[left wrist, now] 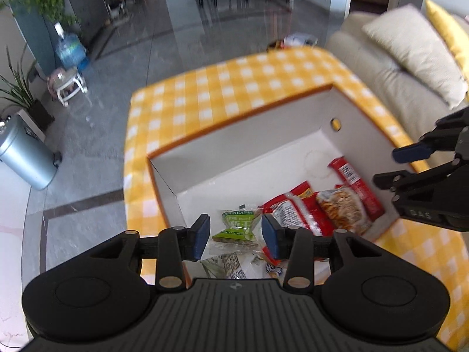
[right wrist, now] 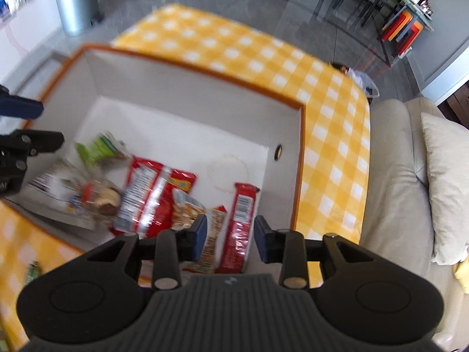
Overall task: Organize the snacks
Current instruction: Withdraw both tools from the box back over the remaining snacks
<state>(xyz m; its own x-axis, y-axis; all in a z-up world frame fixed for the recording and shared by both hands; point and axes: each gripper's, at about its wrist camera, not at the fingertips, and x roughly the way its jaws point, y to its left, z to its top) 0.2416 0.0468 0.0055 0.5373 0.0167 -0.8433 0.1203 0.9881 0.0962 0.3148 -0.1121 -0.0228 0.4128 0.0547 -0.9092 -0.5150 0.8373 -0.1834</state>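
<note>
Yellow-checked tabletop (left wrist: 222,88) carries a white box with an orange rim (left wrist: 234,123); grey floor and a beige sofa (right wrist: 395,176) lie beyond.

Left gripper (left wrist: 236,236): jaws parted, nothing between the pads, poised over a green raisin packet (left wrist: 239,224) lying on the box floor. Right gripper (right wrist: 230,239): jaws parted, empty, above a red snack bar (right wrist: 240,220) by the near wall.

Other red packets (left wrist: 296,208) crowd the near part of the box. Far half of the box floor bare. Tabletop beyond the far rim bare to its edge.
</note>
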